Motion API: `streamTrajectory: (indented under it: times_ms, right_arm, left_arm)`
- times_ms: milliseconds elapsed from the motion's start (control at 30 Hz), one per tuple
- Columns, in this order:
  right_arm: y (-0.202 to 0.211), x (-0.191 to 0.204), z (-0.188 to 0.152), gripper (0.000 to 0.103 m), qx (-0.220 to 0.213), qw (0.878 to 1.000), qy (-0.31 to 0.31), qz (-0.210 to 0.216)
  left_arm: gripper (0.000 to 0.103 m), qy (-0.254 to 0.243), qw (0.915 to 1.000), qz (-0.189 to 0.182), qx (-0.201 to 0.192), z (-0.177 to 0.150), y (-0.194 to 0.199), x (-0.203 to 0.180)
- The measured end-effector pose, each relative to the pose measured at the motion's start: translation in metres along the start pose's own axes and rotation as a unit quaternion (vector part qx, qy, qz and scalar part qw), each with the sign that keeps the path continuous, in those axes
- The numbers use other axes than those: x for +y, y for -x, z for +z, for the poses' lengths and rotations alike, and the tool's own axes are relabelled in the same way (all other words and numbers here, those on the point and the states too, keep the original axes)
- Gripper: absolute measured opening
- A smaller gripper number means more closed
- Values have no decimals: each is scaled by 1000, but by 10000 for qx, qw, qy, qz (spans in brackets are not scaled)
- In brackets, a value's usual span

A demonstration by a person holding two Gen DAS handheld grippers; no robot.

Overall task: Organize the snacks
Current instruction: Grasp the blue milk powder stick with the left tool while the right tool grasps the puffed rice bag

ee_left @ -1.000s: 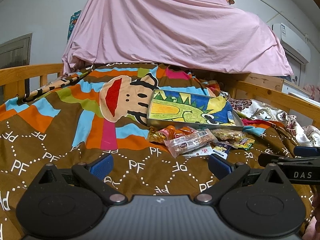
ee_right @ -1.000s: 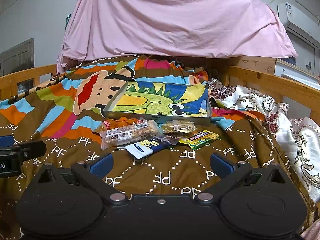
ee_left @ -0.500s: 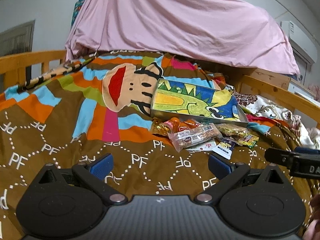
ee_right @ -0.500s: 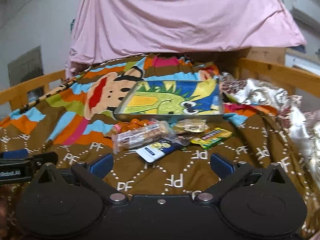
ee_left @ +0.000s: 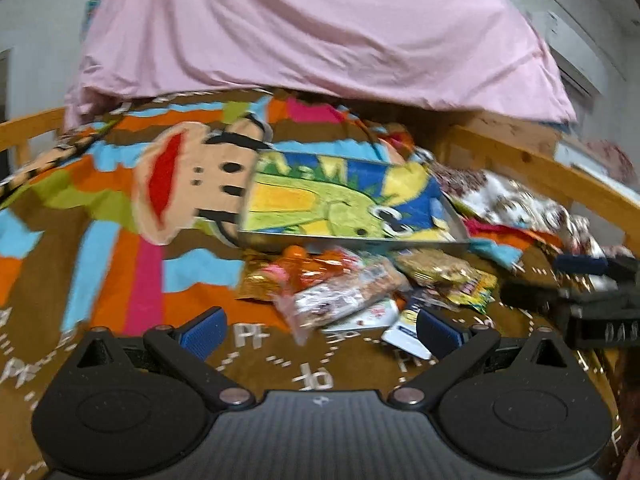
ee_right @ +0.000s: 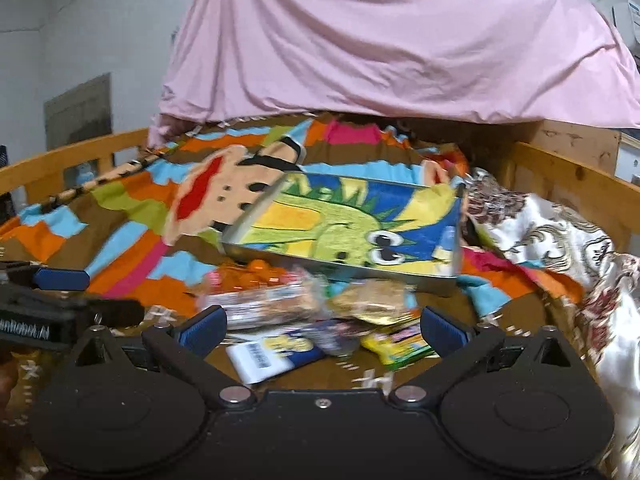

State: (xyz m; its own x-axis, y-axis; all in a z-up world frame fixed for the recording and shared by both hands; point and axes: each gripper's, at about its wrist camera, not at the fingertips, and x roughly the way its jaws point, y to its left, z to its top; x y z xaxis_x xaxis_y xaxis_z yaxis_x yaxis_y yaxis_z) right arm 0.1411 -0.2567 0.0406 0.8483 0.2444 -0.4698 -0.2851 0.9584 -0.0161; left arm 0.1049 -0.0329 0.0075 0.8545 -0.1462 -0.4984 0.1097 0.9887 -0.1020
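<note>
Nearest the right wrist camera, the right gripper has its fingers spread wide with nothing between them; the left gripper is likewise open and empty. Each hangs low over the brown blanket on the bed, neither touching a packet.

Just ahead, at twelve o'clock from both, the snacks lie in a loose overlapping heap: a long clear packet, an orange packet, a white and blue packet closest to the right gripper, and a yellow-green packet at one o'clock. Motion blur hides their labels.

Beyond the heap, touching its far edge, sits a shallow metal tray lined with a dinosaur picture. No packet shows inside it, so I judge the sorting barely begun: every snack seems left to move, probably into that tray.

For room, the blanket at nine o'clock is open and flat. At three o'clock a crumpled patterned cloth and the wooden bed rail close in. At the far end a pink sheet hangs down, limiting reach past the tray.
</note>
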Motion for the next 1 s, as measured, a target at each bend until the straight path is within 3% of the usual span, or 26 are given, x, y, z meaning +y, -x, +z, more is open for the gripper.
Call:
streamTrajectory:
  times_ms: [200,367,633,1000]
  right_arm:
    - [-25,-29,11,103,-62,9998,-37,-179]
    - [-70,-46,20,102,199,9986,-463,-137]
    - [-139,-50,30,101,585,9969,-504,-131]
    - [-175,-39,15,96,1258,9918,-241,9]
  left_arm:
    - [103,-593,9963,-612,145,4,-45,-29]
    - [103,-1194,9873,-963,419,2,-80,-52]
    - [101,-1849,9724,-1169,812,-7,-117,-62]
    - [74,-1862,9646,-1588,980,-1,-136,-68]
